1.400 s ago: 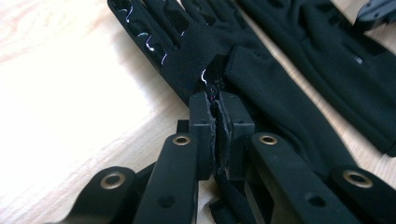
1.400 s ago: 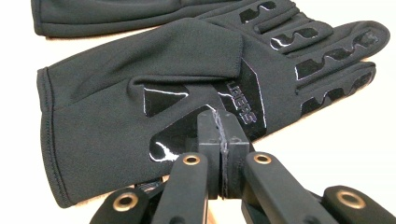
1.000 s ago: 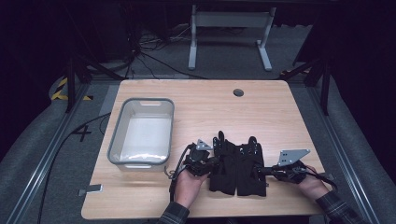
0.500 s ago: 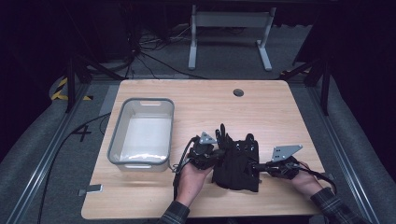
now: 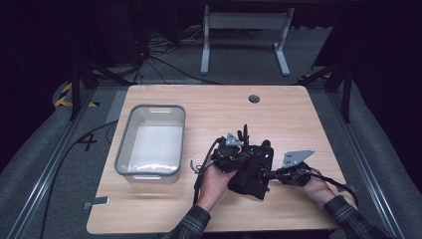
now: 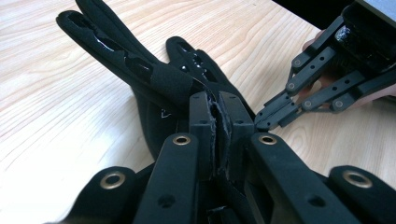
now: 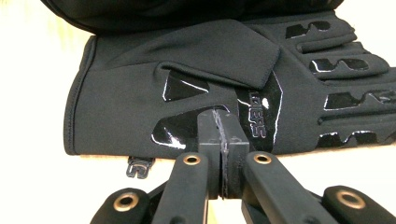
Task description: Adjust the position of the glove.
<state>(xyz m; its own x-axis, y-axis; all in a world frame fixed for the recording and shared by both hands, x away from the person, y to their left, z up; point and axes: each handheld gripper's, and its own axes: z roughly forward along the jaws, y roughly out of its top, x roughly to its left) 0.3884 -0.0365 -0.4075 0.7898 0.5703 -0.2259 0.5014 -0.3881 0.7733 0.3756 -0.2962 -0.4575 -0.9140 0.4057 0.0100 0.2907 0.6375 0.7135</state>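
- High view: the left claw (image 5: pixel 242 151) and the right claw (image 5: pixel 267 175) meet over a pair of black gloves (image 5: pixel 251 169) on the wooden surface (image 5: pixel 298 114), near the person's edge; a grey tub (image 5: pixel 150 142) stands well to the left of the left claw, perhaps the place the gloves are meant for
- Left gripper view: the left claw (image 6: pixel 219 122) is pinched shut on a fold of one glove (image 6: pixel 154 79), whose fingers stretch away ahead of it across the surface; the right claw (image 6: pixel 270 119) comes in from the right, just beside it, likely so both can lift together
- Right gripper view: the right claw (image 7: pixel 222 133) is closed on the near edge of the other glove (image 7: pixel 196 93), by its cuff; this glove lies flat ahead of the claw, fingers to the right, and a second dark layer rests over its far edge, so the pair seems stacked for handling as one
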